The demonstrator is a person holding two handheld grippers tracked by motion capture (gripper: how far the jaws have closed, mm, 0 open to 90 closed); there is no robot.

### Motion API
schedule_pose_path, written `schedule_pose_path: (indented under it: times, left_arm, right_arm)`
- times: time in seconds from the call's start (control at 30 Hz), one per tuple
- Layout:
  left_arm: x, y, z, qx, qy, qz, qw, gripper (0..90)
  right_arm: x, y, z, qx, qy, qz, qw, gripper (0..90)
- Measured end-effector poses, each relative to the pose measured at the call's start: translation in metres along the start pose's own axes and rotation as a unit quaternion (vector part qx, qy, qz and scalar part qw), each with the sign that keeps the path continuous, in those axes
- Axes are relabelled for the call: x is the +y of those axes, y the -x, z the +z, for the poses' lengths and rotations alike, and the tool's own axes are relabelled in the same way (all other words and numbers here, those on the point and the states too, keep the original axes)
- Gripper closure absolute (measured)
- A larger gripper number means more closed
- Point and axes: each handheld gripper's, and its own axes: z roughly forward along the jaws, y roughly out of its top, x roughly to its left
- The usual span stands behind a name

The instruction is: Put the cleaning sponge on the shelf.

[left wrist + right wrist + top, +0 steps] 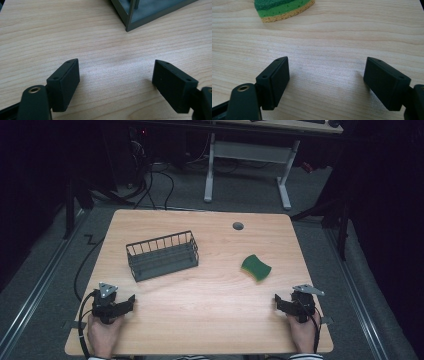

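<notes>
High view: sponge near gaping right gripper.

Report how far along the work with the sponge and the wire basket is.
Done: nothing visible; the green sponge lies on the table, apart from the wire basket, which looks empty. In hand: nothing; the left gripper and right gripper rest at the near edge, jaws open. Left: probably picking up the sponge, nearest the right gripper, and placing it in the basket.
</notes>
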Motion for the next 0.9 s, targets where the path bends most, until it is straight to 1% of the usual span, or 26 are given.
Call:
schedule_pose_path:
  times: [0.2,0.33,0.5,0.77,0.9]
  left_arm:
    - [0.0002,0.0009,0.0002,0.004,-0.002,0.004,1.0000,22.6]
    - [0.0002,0.0008,0.0000,0.005,-0.002,0.003,1.0000,23.0]
    - [-0.0004,0.0002,-0.0006,0.010,0.003,-0.002,0.9999,28.1]
    - [-0.0005,0.0004,-0.0008,0.008,0.003,-0.001,1.0000,28.0]
    - [-0.0004,0.0004,-0.0008,0.008,0.003,0.000,1.0000,28.0]
  right_arm:
    - [0.0000,-0.0001,0.0000,0.000,0.000,0.000,1.0000,20.5]
    - [-0.0001,-0.0003,0.0000,0.001,0.000,-0.003,1.0000,20.2]
    - [-0.0001,-0.0002,0.0000,0.002,0.000,-0.003,1.0000,20.3]
    - [-0.0001,-0.0003,-0.0001,0.002,0.000,-0.003,1.0000,20.4]
    - [-0.0001,-0.0003,-0.0003,0.003,0.000,-0.006,1.0000,22.4]
